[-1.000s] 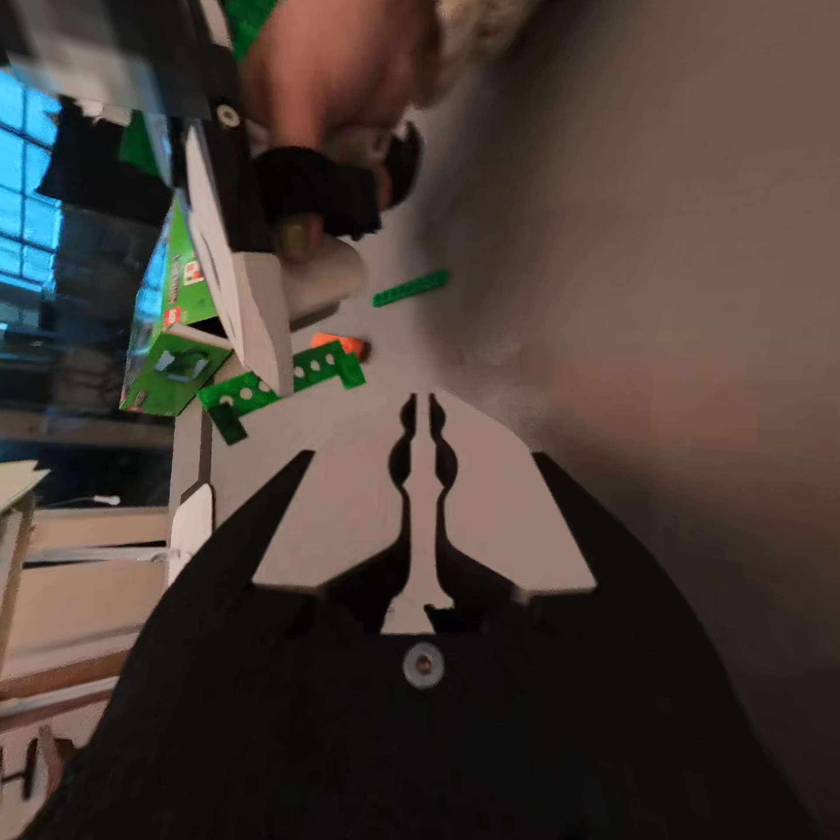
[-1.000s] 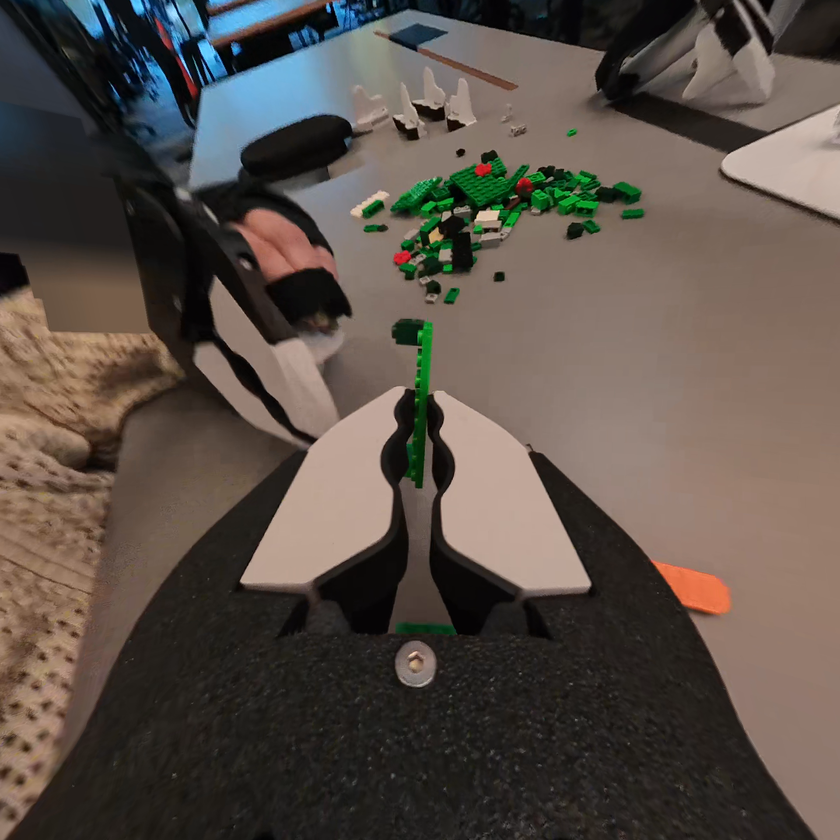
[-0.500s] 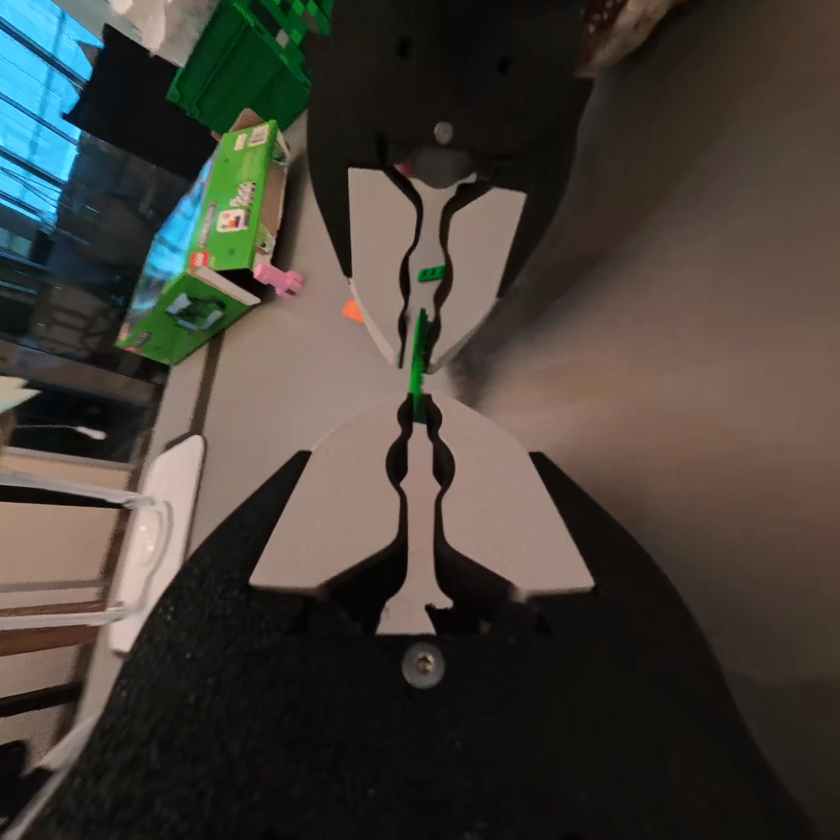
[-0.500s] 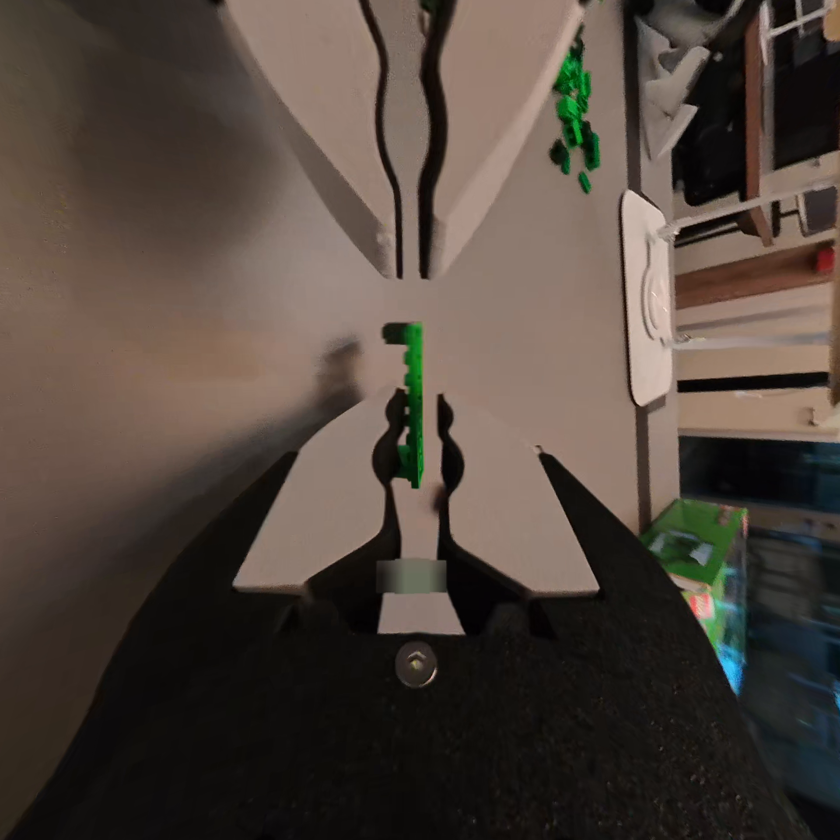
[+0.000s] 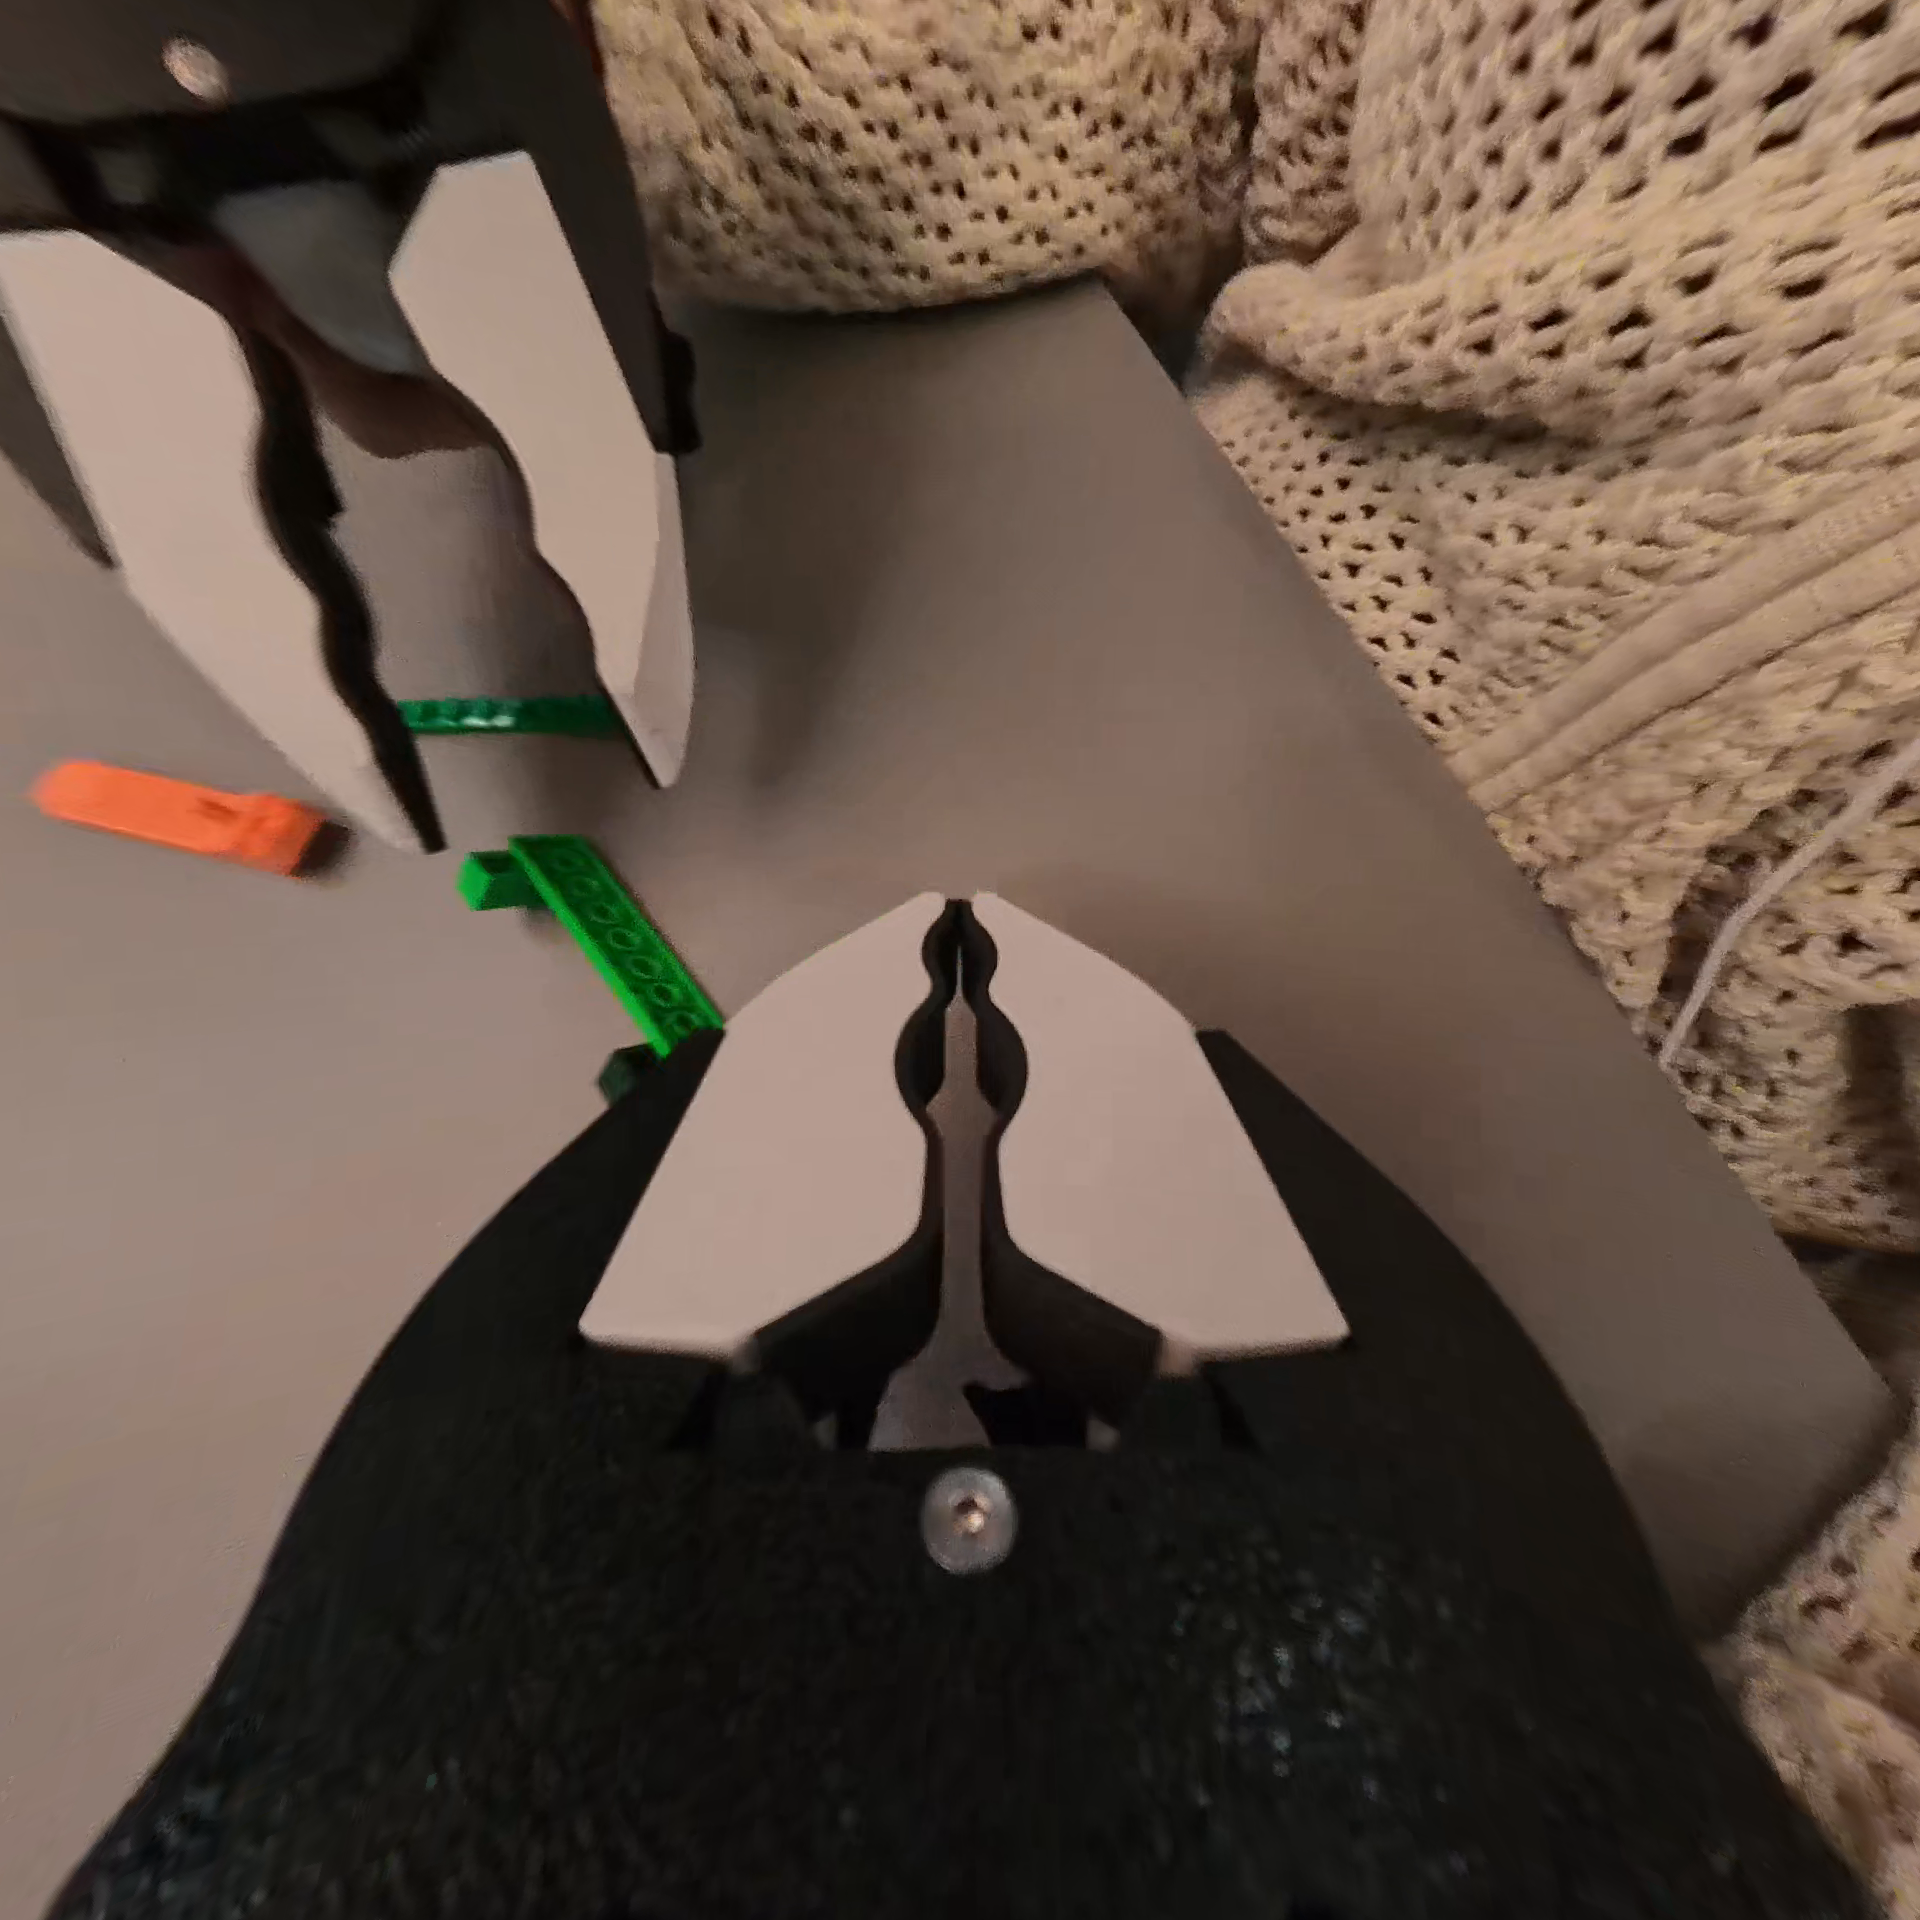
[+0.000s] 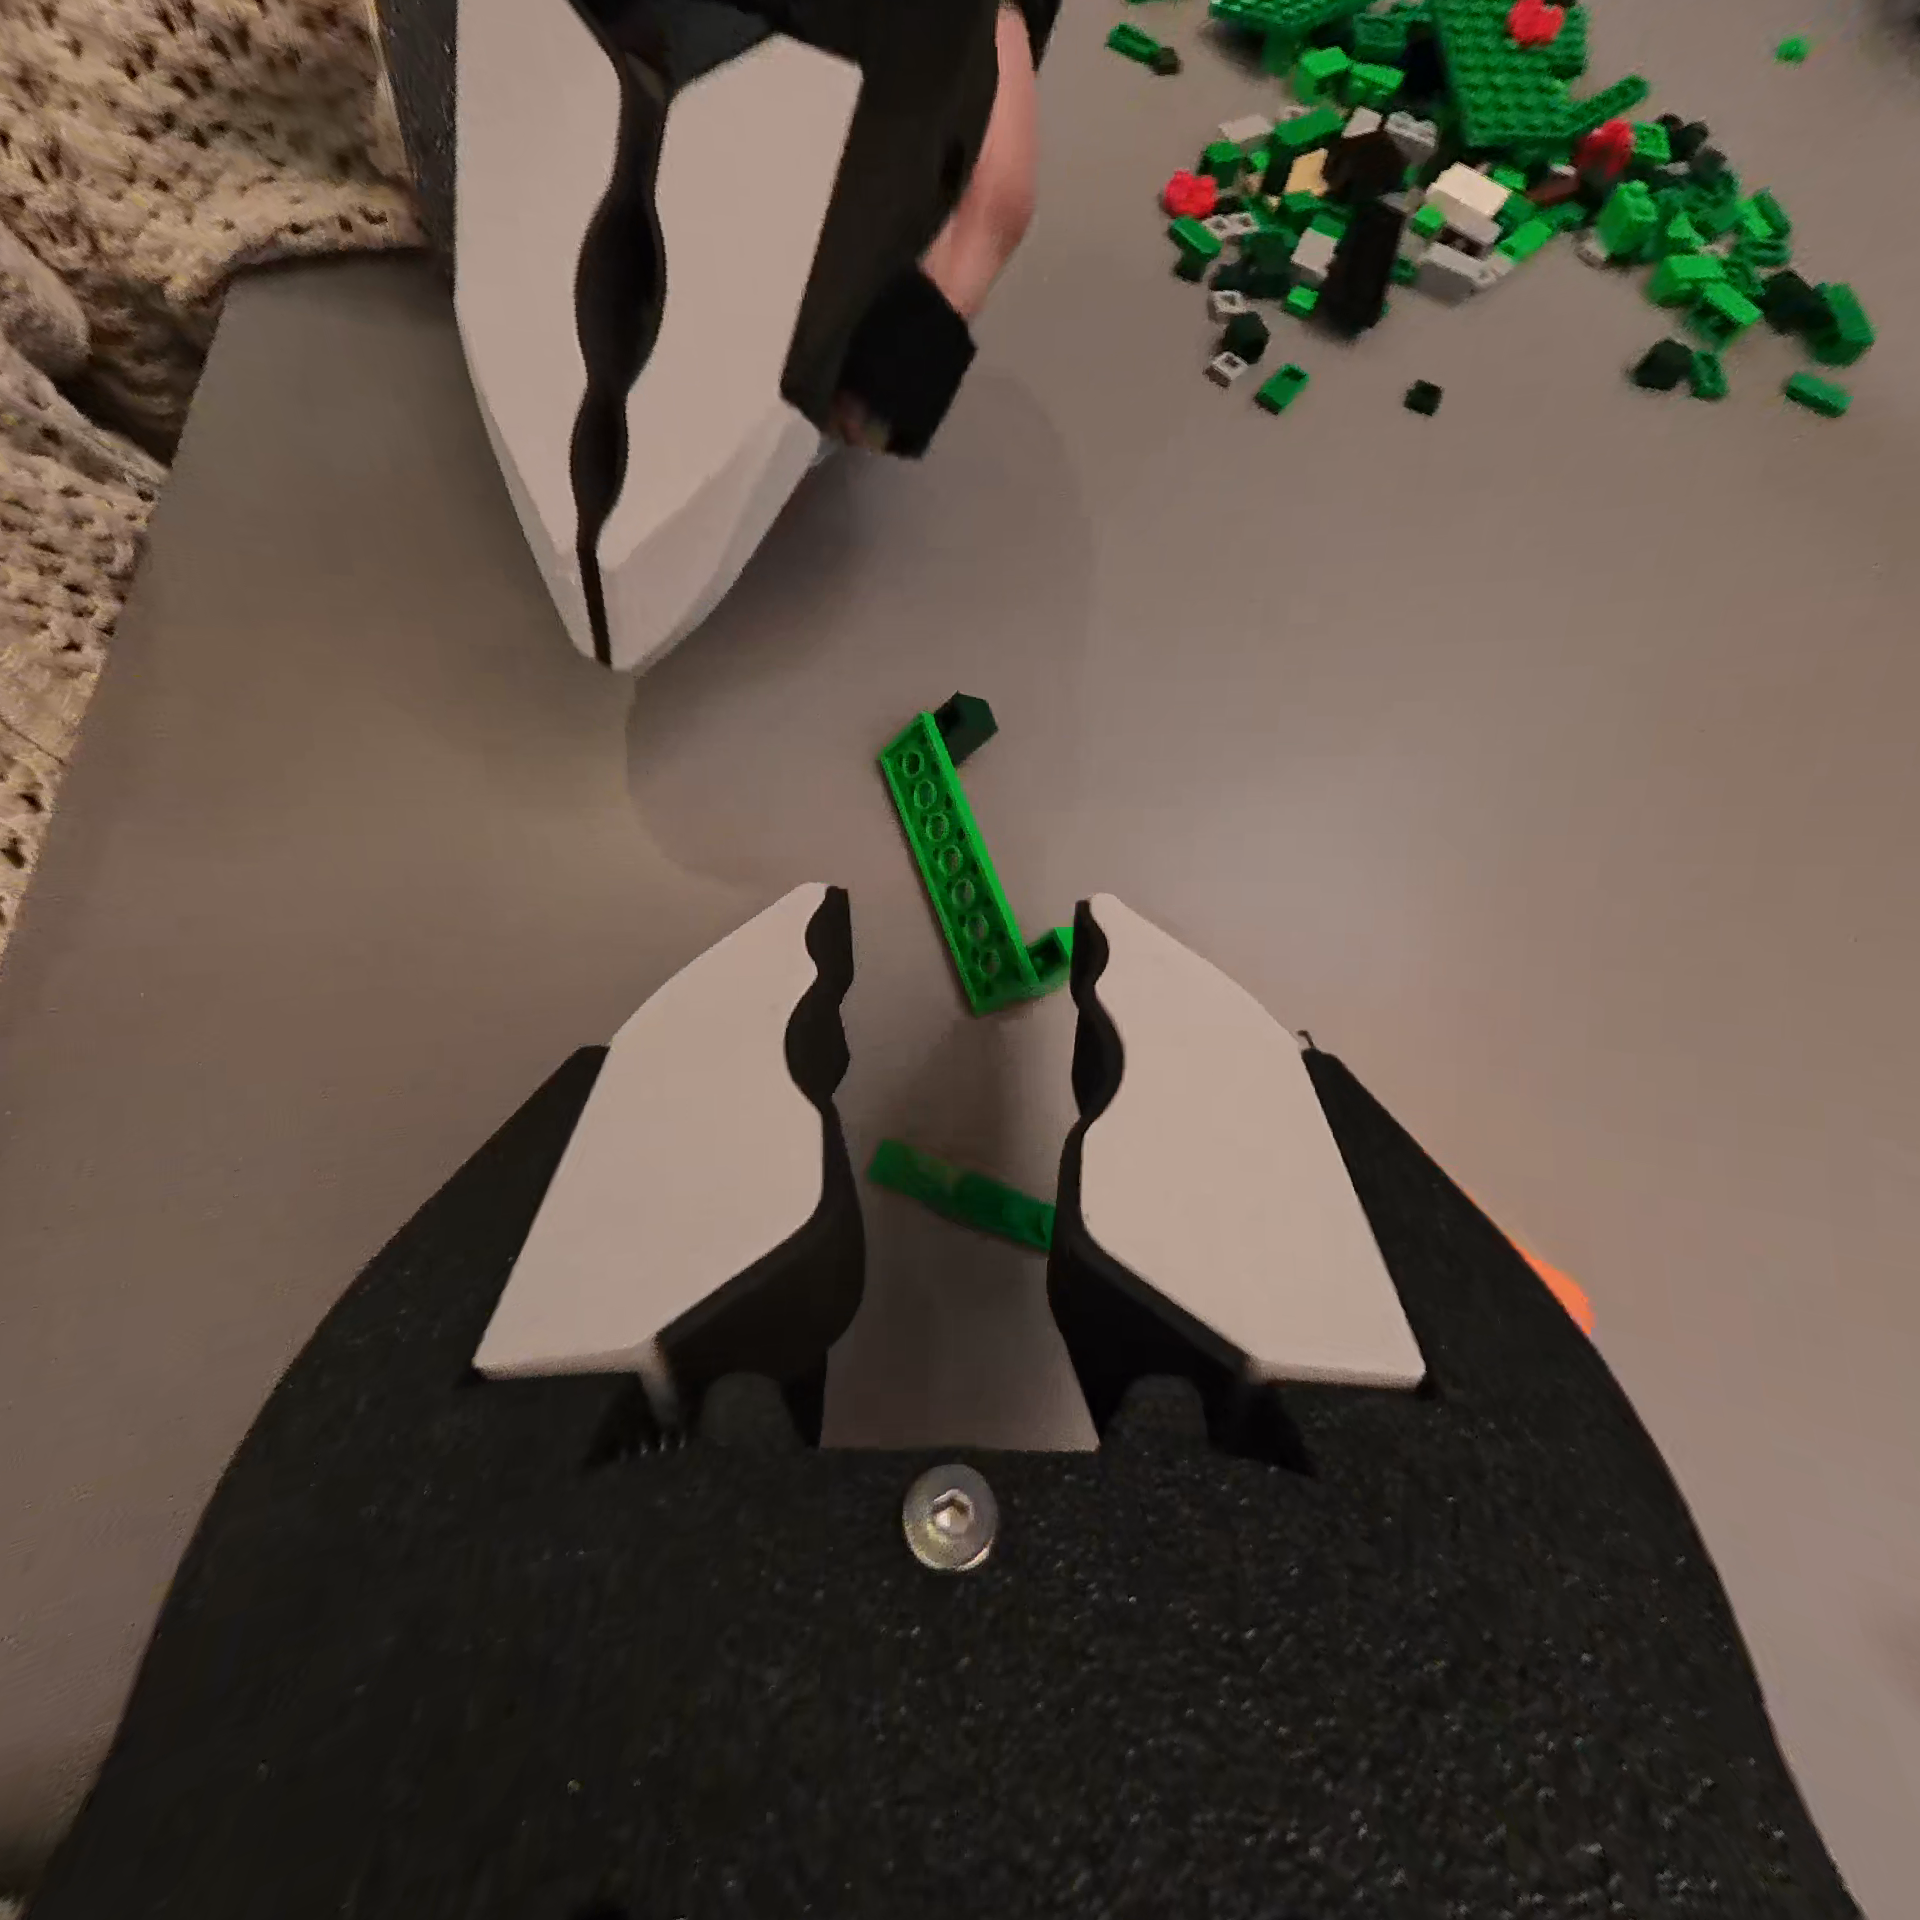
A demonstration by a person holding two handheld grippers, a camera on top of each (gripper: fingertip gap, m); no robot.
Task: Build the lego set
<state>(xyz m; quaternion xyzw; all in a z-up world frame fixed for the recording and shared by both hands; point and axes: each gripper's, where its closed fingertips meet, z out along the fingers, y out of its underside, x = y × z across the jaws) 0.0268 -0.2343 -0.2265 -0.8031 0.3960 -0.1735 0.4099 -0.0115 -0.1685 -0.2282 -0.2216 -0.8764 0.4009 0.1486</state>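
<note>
A long green plate point(image 6: 951, 862) lies on the grey table point(image 6: 1351, 831) with its underside showing. It has a dark green brick at its far end and a bright green brick at its near end. My right gripper point(image 6: 958, 902) is open and empty, its fingertips just above the plate's near end. A second thin green plate point(image 6: 961, 1195) lies between its fingers, lower down. My left gripper point(image 5: 958, 904) is shut and empty, just right of the long plate point(image 5: 613, 951). The right gripper point(image 5: 535, 800) hangs open over the second plate point(image 5: 499, 715).
A pile of green, grey, black and red bricks point(image 6: 1507, 187) lies at the far right. An orange brick separator point(image 5: 177, 816) lies left of the plates. A person's knit sweater point(image 5: 1507, 520) lines the table edge. The left gripper point(image 6: 603, 649) shows shut at the upper left.
My right gripper opened and let go of the long green plate, which now lies on the table. Both grippers swung back to look down at the table. The left stays shut.
</note>
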